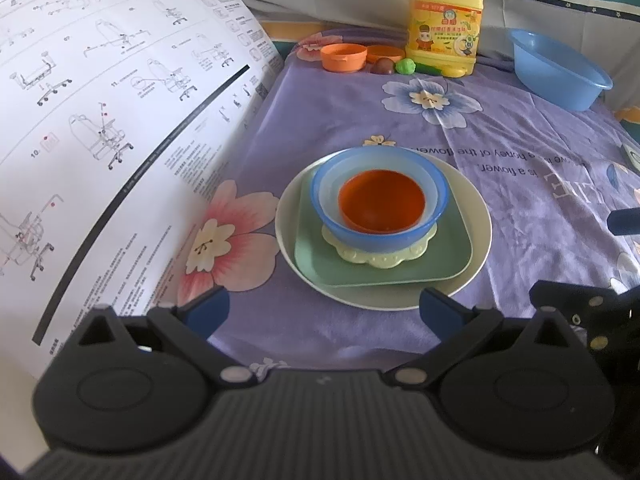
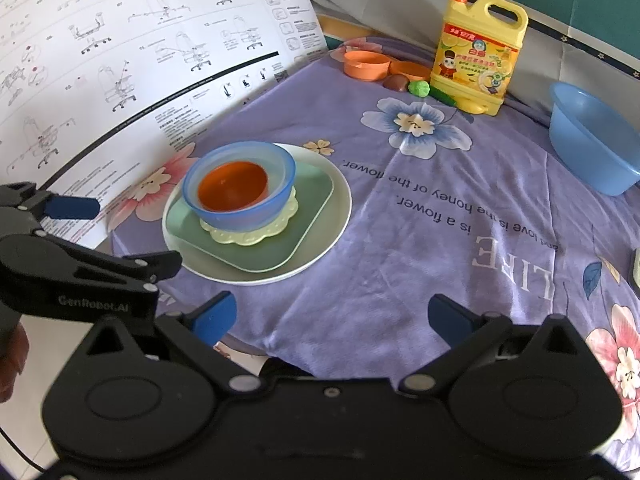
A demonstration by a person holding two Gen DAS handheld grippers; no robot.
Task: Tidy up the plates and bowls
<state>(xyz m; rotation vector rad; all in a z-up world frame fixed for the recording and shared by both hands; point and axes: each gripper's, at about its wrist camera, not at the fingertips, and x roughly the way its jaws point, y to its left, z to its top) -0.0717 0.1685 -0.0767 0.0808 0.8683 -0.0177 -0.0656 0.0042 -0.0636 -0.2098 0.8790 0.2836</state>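
Stacked tableware at the centre of the table [image 2: 420, 248], which is covered by a purple flowered cloth; from the bottom up, a round cream plate [image 1: 478, 216], a green square plate [image 1: 452, 258], a pale yellow scalloped saucer [image 1: 380, 258], a translucent blue bowl [image 1: 376, 236] and, nested inside it, an orange bowl [image 1: 380, 200]; each piece rests on or within the one below. The left claw [image 1: 324, 312] hovers just short of the stack's near edge, its blue-tipped fingers spread wide with nothing between them; the right claw [image 2: 332, 316] hangs over bare cloth to the right of the stack, likewise wide open and empty. At the far edge stand a yellow detergent jug [image 2: 478, 60], two small orange cups [image 2: 366, 65] and some small toy foods, with a blue basin [image 2: 588, 140] to the right; a printed instruction sheet [image 1: 100, 100] rises on the left. The nesting step appears complete or nearly so, since no loose plate or bowl lies near the stack; any further move would likely call for either claw to approach a rim squarely and close gently, the thin plastic being liable to slide on the cloth.
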